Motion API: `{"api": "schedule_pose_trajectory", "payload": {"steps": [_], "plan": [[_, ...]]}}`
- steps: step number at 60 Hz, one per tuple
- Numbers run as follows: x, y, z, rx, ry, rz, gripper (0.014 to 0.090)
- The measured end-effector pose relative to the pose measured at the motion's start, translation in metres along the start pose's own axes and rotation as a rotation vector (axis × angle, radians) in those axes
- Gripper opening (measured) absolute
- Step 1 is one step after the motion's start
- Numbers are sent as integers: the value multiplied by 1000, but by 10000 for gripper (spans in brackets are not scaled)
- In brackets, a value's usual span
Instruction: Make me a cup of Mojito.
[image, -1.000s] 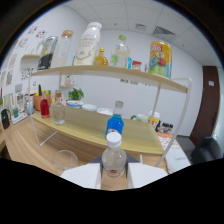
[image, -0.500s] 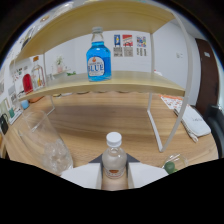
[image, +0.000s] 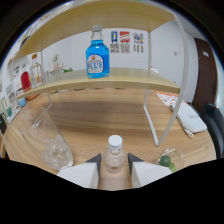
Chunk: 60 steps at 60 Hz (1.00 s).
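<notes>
between gripper fingers: small clear bottle, white cap up, pinched both sides, carried upright. beside, just ahead: tall empty glass on wooden table, small dish of limes opposite. beyond, on shelf: blue bottle. likely next: bring bottle over glass, keep grip firm, tilt slowly, avoid knocking rim.

I have a small capped bottle sitting between my gripper fingers, which close against its sides. A drinking glass stands on the wooden table just left of the fingers, and a small bowl of limes sits just right of them. Beyond, a shelf spans the table, with a tall bottle standing on it directly ahead. A flat white device lies farther right.
</notes>
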<state>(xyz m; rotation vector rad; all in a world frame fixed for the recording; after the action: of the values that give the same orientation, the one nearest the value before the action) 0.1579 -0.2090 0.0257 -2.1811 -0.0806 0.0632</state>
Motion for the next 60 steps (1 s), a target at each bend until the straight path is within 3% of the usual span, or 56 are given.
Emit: {"api": "schedule_pose_trajectory", "payload": {"steps": [3,5,6,8,10,21,33,48,60], "plan": [[0,-4,-8,8,11,-7,531],[-1,-7,-15,16,19,-9,709],[-1,-9,-19,20,24,-8,712],[-1,-13,-28,30,35,-6,807],[-1,-17,-38,43,49,1,849],[-20,-42,-100,118,97,40,856],[-77,-34,-147,155,56,58,853],[-134,1,-164,108,32,23,851],[-182,-59,-185,186,1,20,856]]}}
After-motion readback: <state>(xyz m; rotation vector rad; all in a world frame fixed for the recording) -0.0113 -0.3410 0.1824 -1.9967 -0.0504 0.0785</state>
